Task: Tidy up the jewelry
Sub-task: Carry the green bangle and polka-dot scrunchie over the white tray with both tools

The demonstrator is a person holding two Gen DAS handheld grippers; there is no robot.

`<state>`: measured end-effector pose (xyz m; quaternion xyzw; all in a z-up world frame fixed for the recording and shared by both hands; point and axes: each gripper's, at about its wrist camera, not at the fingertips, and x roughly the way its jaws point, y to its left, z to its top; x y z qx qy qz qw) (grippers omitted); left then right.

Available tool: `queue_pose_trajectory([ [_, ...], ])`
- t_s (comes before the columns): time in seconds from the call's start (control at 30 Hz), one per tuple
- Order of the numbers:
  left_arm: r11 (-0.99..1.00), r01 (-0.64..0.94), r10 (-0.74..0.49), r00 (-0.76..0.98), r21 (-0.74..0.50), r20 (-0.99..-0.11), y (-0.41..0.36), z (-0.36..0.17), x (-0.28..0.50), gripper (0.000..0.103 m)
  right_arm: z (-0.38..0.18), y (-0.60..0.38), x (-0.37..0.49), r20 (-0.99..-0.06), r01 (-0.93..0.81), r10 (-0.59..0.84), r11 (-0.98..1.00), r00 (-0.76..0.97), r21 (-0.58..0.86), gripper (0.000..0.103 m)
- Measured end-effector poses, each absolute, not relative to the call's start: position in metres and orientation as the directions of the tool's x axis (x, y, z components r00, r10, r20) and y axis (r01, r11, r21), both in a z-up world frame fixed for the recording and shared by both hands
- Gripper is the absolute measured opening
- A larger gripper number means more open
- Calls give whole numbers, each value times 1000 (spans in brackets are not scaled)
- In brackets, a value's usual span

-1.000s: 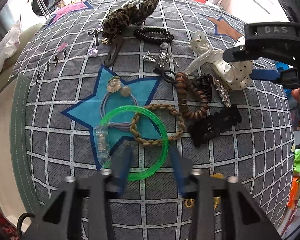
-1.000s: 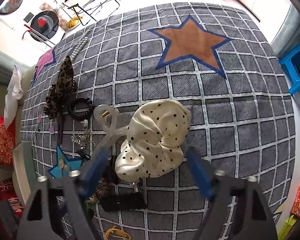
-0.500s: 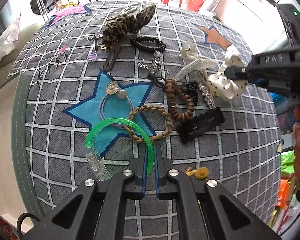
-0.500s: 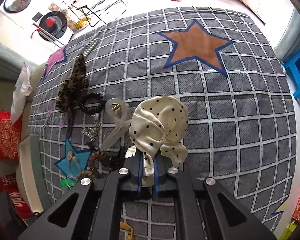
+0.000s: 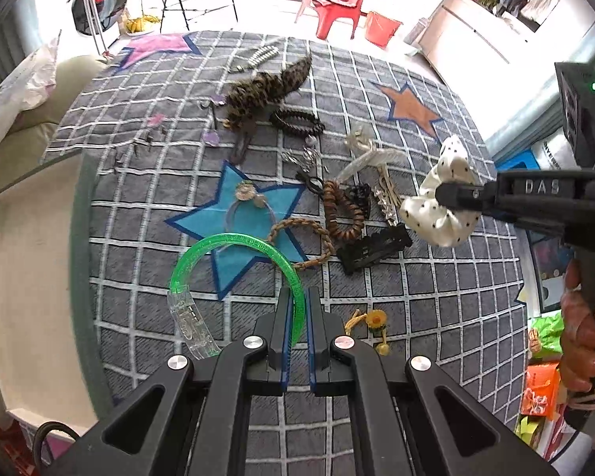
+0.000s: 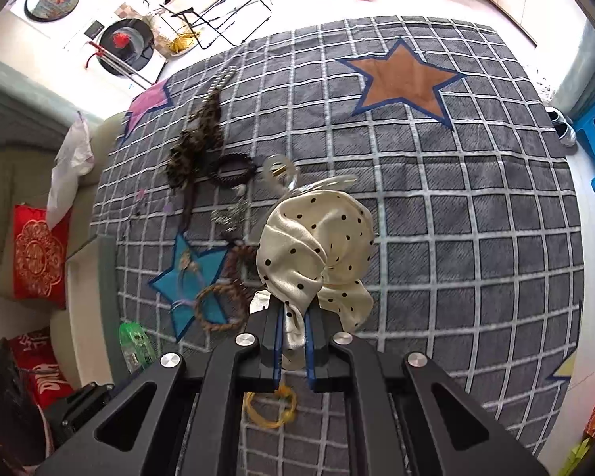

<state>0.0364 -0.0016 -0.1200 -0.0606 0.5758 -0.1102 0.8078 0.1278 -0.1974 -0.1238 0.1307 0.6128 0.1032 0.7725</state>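
Both tools are loaded, and the next move depends on where each piece lies relative to the pale tray (image 5: 31, 269) at the left edge of the bed (image 5: 436, 317). The left gripper (image 5: 296, 309) has its jaws pinched nearly shut on the near right part of the green bangle (image 5: 202, 252), which stands up on edge from the jaws and arcs away to the far left, its clear plastic tag (image 5: 188, 325) hanging at the left end. The bangle's plane runs roughly left to right, so it already leans toward the tray, and the left hand is clearly the nearer one to that side. The right gripper (image 6: 293, 337) has its jaws closed on a fold of the cream polka-dot scrunchie (image 6: 317, 246), which bunches up ahead of the fingers and is held above the blanket, on the right of the pile. Between the two lies the rest of the clutter: a braided brown band (image 5: 303, 244), a brown coil tie (image 5: 343, 214), a black claw clip (image 5: 373, 248), a leopard-print scrunchie (image 5: 265, 89) farther off, and a small yellow-flower tie (image 5: 373, 323) just right of the left jaws. Open blanket spreads far and right; the bed's left edge meets the tray, so I judge the bangle has the short, unobstructed path, while the scrunchie would have to cross over the pile.
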Motion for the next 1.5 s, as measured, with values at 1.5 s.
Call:
queue_pose_trajectory([
  [1.5, 950, -313, 75, 242, -5, -967, 273, -186, -31, 7, -199, 148, 18, -945, -547, 304, 774, -120, 319, 9],
])
